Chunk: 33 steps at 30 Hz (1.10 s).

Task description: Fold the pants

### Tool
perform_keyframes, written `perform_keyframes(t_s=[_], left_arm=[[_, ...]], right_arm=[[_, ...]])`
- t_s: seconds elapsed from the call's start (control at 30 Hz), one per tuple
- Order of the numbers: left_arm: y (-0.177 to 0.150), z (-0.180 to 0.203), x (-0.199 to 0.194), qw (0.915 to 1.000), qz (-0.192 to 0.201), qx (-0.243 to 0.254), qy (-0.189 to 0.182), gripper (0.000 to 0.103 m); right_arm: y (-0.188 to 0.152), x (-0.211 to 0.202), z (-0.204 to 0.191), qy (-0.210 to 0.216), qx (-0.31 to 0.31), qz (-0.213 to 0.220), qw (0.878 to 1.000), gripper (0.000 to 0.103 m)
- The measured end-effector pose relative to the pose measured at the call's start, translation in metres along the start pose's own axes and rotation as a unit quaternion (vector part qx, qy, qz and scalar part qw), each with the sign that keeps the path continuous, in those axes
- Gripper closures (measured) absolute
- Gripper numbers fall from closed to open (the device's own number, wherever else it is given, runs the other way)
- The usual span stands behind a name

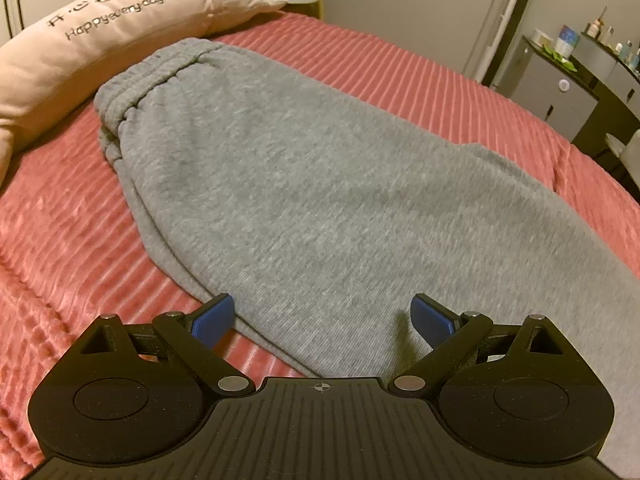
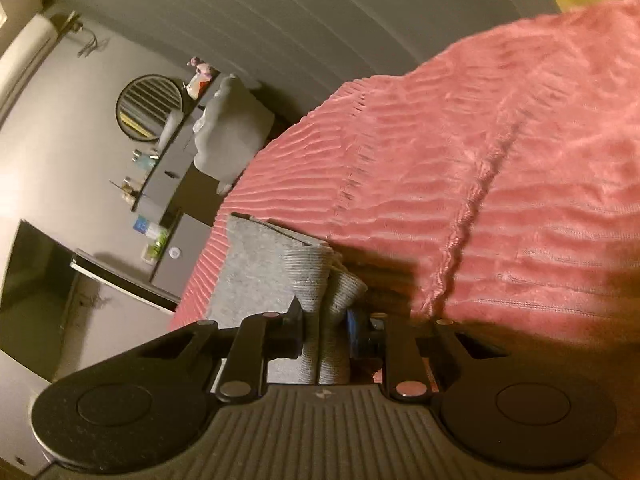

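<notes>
Left wrist view: The gray sweatpants (image 1: 320, 184) lie flat on the bed's pink ribbed blanket (image 1: 72, 240), elastic waistband (image 1: 140, 84) at 11 o'clock, legs running toward 4 o'clock. A pink pillow (image 1: 100, 40) with printed lettering lies along the 10 o'clock edge, just beside the waistband. The left claw (image 1: 322, 318) is released, blue pads (image 1: 212, 320) spread wide above the fabric's near edge, gripping nothing. A dresser (image 1: 560, 92) stands at 2 o'clock.

Right wrist view: The frame is rolled. The right claw (image 2: 328, 332) is clenched on the ribbed cuffs (image 2: 320, 292) of the sweatpants, bunched between its pads. The blanket fills 1 to 4 o'clock. A round mirror (image 2: 150, 106) hangs at 10 o'clock.
</notes>
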<state>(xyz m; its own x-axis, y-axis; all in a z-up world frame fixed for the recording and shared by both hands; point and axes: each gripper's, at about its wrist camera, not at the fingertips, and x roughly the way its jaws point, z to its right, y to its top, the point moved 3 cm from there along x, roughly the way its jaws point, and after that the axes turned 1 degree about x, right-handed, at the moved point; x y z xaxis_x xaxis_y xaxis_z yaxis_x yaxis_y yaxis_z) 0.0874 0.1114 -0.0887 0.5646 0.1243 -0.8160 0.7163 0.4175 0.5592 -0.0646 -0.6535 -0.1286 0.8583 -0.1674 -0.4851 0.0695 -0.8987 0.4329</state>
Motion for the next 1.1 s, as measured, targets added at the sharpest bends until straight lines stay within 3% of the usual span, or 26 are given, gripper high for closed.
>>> perform_keyframes(t_s=[0.07,0.13,0.2,0.27,0.37,0.43,0.53,0.6,0.7,0.77,0.83,0.9,0.93,0.97,1.0,1.03,1.1], left_arm=[[-0.001,0.002,0.001,0.9999,-0.002,0.008,0.006,0.005],[-0.001,0.004,0.001,0.9999,-0.001,0.014,0.007,0.005],[-0.002,0.004,0.000,0.9999,0.001,0.015,0.003,0.005],[-0.002,0.002,-0.001,0.9999,0.001,0.011,-0.004,0.005],[-0.001,-0.001,0.000,0.9999,-0.003,0.000,-0.014,0.005],[-0.001,-0.003,0.000,0.9998,-0.004,-0.005,-0.021,0.005],[-0.001,-0.005,-0.003,0.9995,-0.002,-0.011,-0.031,0.005],[-0.001,-0.006,-0.005,0.9992,-0.001,-0.014,-0.037,0.005],[-0.002,-0.007,-0.009,0.9988,0.003,-0.013,-0.048,0.005],[-0.003,-0.005,-0.012,0.9984,0.007,-0.006,-0.055,0.005],[-0.005,-0.002,-0.016,0.9982,0.012,0.007,-0.059,0.005],[-0.007,0.003,-0.019,0.9977,0.016,0.023,-0.062,0.005],[-0.008,0.005,-0.020,0.9972,0.017,0.030,-0.066,0.005],[-0.008,0.008,-0.021,0.9965,0.019,0.039,-0.071,0.005],[-0.009,0.010,-0.021,0.9959,0.020,0.045,-0.076,0.005],[-0.010,0.013,-0.022,0.9950,0.021,0.052,-0.082,0.005],[-0.011,0.018,-0.021,0.9935,0.017,0.065,-0.092,0.005]], right_arm=[[-0.001,0.004,0.001,-0.013,0.004,-0.008,1.000,0.070],[-0.003,0.008,0.001,-0.020,0.003,-0.013,1.000,0.069],[-0.004,0.007,-0.006,-0.037,-0.025,-0.006,0.999,0.087],[-0.006,0.004,-0.021,-0.051,-0.058,0.001,0.997,0.089],[-0.012,-0.011,-0.071,-0.043,-0.145,0.025,0.988,0.090],[-0.024,-0.023,-0.118,-0.022,-0.228,0.038,0.973,0.090],[-0.072,-0.043,-0.201,0.049,-0.366,0.037,0.928,0.090],[-0.116,-0.052,-0.241,0.103,-0.435,0.008,0.895,0.090],[-0.204,-0.052,-0.279,0.174,-0.534,-0.086,0.823,0.090],[-0.261,-0.043,-0.282,0.180,-0.580,-0.150,0.780,0.089],[-0.309,-0.029,-0.275,0.165,-0.611,-0.213,0.745,0.088],[-0.349,-0.009,-0.261,0.122,-0.627,-0.301,0.708,0.079],[-0.359,-0.005,-0.258,0.100,-0.638,-0.324,0.691,0.078],[-0.359,-0.010,-0.260,0.104,-0.643,-0.312,0.691,0.073],[-0.352,-0.018,-0.265,0.126,-0.630,-0.305,0.703,0.062],[-0.342,-0.023,-0.270,0.149,-0.598,-0.308,0.725,0.056],[-0.307,-0.031,-0.269,0.185,-0.500,-0.303,0.790,0.034]])
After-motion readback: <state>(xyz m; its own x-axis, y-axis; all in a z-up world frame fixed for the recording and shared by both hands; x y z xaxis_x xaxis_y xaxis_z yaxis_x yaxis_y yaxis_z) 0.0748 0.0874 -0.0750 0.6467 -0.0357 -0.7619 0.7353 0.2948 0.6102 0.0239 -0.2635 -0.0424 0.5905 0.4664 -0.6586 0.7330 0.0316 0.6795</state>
